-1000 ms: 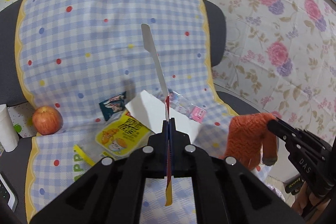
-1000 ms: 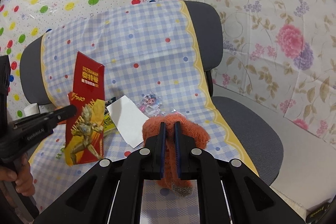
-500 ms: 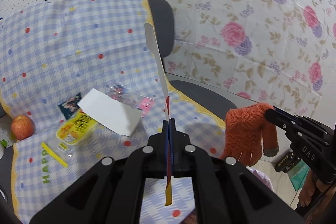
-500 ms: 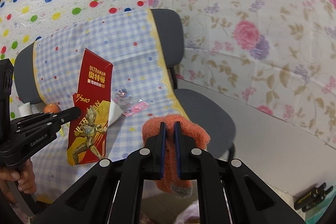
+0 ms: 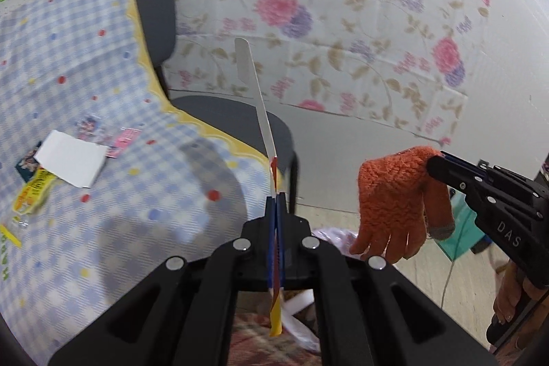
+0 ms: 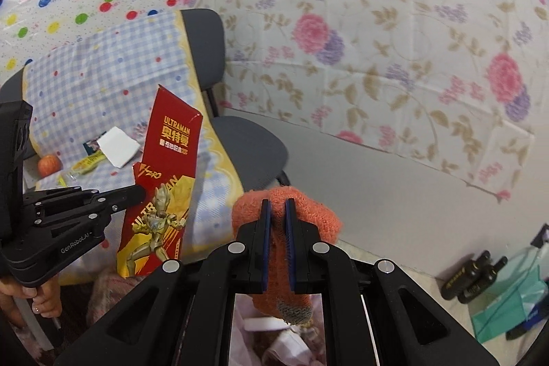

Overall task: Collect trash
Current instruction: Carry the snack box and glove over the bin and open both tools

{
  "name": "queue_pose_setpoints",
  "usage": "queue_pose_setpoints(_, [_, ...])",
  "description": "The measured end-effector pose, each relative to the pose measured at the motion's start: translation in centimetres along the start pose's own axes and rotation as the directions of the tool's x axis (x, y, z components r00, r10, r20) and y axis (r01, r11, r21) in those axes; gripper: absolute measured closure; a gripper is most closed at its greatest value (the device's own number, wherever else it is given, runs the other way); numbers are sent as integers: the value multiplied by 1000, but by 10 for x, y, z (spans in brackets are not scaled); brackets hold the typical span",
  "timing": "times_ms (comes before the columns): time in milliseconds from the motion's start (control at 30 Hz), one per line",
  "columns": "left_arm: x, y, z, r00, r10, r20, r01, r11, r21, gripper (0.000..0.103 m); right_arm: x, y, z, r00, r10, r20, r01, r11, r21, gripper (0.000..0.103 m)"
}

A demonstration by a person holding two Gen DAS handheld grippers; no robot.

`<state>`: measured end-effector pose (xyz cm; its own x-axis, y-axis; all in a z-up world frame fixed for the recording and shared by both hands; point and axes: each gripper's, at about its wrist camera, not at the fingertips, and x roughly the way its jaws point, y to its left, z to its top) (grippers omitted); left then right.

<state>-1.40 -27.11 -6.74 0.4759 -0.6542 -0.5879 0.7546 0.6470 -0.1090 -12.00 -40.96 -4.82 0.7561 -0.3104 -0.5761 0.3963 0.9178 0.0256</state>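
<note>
We were mid-carry, left gripper (image 5: 275, 194) clamped on the red wrapper (image 6: 161, 187), right gripper (image 6: 277, 202) on the orange glove (image 6: 308, 211), needing release over the bag (image 6: 274, 338) below.

A grey chair (image 5: 219, 112) carries a checkered cloth (image 5: 103, 64), with white paper (image 5: 70, 158), wrappers (image 5: 32, 191) and an apple (image 6: 49, 164) on it.

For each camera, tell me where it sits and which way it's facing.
Left wrist: rides the left gripper, facing the chair's edge and floral wall; its fingers pinch the red wrapper edge-on.
Right wrist: rides the right gripper, facing the same corner; its fingers clamp the orange glove.
Shared: each shows the other gripper, the wrapper, the glove, the checkered cloth.
</note>
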Motion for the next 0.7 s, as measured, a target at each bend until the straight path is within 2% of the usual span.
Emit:
queue_pose_setpoints(267, [25,-51,-17,993,-96,-67,100,993,55,103,-20,-31,-31,994,-107,-32,108,994,19,94])
queue_pose_setpoints(433, [43,-70,-23,985,-126,-120,136,988,80,103,-13,-42,-38,992,-111,-57,113,993,33,94])
queue_pose_setpoints(633, [55,-67,-21,976,-138,-167,151,986,68,103,6,-48,-45,992,-87,-87,91,994,54,89])
queue_pose_setpoints(667, [56,-67,-20,976,-140,-168,152,986,63,95,10,-49,-46,993,-74,-96,80,995,61,89])
queue_pose_setpoints(700, [57,-64,-19,977,-134,-165,145,988,55,79,14,-49,-47,992,-67,-104,74,995,63,88])
